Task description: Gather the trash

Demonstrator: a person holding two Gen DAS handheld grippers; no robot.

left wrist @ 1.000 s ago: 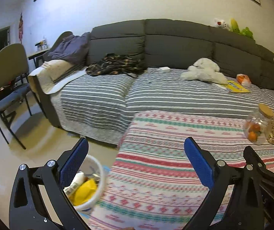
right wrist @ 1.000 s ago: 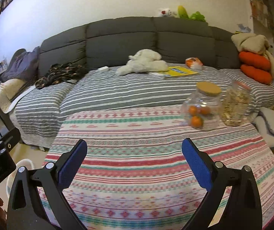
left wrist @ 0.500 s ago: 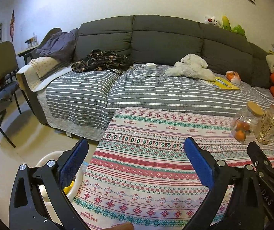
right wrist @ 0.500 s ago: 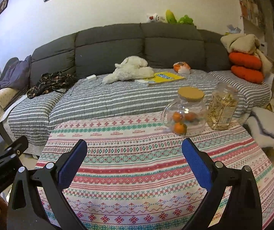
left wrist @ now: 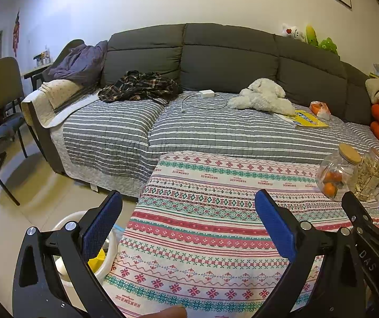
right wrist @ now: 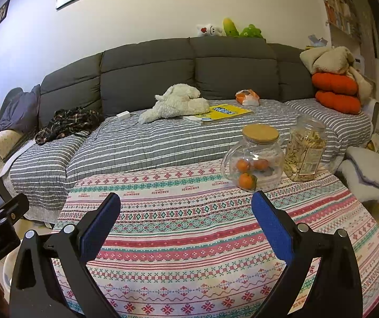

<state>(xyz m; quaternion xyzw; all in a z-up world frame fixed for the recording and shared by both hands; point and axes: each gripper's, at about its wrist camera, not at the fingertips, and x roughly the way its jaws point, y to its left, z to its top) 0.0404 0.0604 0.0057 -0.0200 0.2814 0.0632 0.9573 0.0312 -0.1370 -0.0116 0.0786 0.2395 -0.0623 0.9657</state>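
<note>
Blue-padded and spread wide with nothing between its pads, the left claw (left wrist: 186,228) is hovering over the near left edge of the patterned surface (left wrist: 216,212) in the left wrist view, while the white trash bin (left wrist: 110,251) is standing upright on the floor just beside that edge, mouth facing up, yellow trash (left wrist: 97,259) showing inside. In the right wrist view, the right claw (right wrist: 185,226) is likewise gaping empty above the surface, pointing toward the cork-lidded orange jar (right wrist: 254,159) and the snack jar (right wrist: 306,151) touching it.
</note>
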